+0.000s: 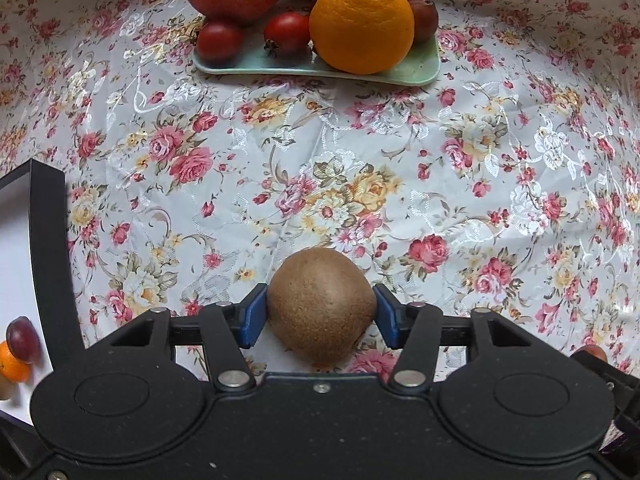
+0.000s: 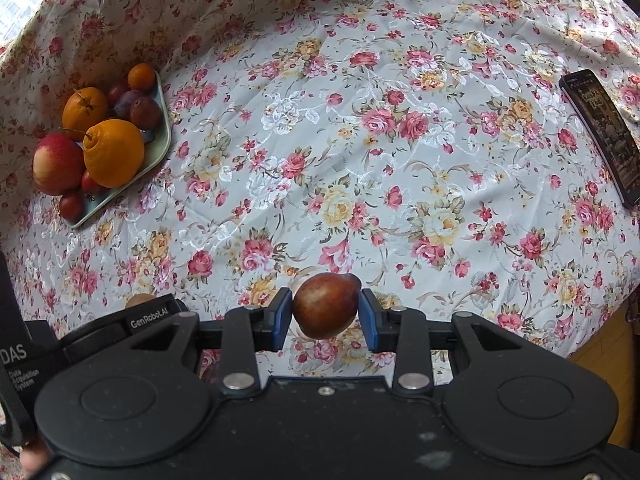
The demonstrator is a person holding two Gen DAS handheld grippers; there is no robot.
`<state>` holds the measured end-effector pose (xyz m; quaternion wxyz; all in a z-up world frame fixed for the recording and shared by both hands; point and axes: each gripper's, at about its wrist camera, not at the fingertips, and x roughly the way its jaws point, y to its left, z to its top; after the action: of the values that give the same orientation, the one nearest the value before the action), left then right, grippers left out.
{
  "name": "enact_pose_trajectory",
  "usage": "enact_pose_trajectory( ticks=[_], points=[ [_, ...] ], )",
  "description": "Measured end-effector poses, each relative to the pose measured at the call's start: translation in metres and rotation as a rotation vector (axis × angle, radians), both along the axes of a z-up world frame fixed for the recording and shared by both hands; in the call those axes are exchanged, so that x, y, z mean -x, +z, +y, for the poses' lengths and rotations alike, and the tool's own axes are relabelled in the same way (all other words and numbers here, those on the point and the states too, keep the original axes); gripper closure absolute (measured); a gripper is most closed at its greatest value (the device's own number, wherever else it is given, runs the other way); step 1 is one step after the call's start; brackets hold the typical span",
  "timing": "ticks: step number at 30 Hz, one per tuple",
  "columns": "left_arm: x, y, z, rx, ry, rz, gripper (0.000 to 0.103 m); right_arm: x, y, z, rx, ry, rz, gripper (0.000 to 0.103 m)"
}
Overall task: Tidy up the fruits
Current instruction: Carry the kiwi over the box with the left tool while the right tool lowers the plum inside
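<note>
Floral tablecloth (image 1: 360, 152) underlies the carry step: left gripper (image 1: 321, 312) clamps a fuzzy brown kiwi (image 1: 321, 308), right gripper (image 2: 325, 312) clamps a glossy reddish-brown plum (image 2: 325, 306), and the next move likely calls for placement on the pale green tray (image 1: 416, 68) at 12 o'clock.

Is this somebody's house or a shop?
Probably a home dining table: a flowery tablecloth, a green tray piled with fruit, and a phone lying on the cloth.

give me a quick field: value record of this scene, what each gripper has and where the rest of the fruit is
left gripper: shut on kiwi
right gripper: shut on brown-red fruit
green tray: holds apple, large orange, plums, small red fruits
surface: floral tablecloth
other: dark phone-like object near the cloth's right edge
</note>
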<state>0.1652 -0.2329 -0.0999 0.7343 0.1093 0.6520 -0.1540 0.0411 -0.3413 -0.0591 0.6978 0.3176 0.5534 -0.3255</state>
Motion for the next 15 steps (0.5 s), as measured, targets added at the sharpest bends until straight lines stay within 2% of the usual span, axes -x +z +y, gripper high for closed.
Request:
enact_pose_trajectory(
  ticks=[3,8,15],
  points=[
    [-0.003,0.005,0.007,0.026,0.026,0.012,0.044,-0.003,0.0,0.002,0.008,0.002,0.002,0.066],
    [-0.006,0.024,0.019,0.031,0.037,-0.053,0.044,-0.011,0.005,0.007,0.012,0.009,-0.008,0.066],
    [-0.02,0.05,0.053,0.036,0.103,-0.119,0.044,-0.032,0.005,0.031,0.038,0.058,-0.012,0.066]
  ],
)
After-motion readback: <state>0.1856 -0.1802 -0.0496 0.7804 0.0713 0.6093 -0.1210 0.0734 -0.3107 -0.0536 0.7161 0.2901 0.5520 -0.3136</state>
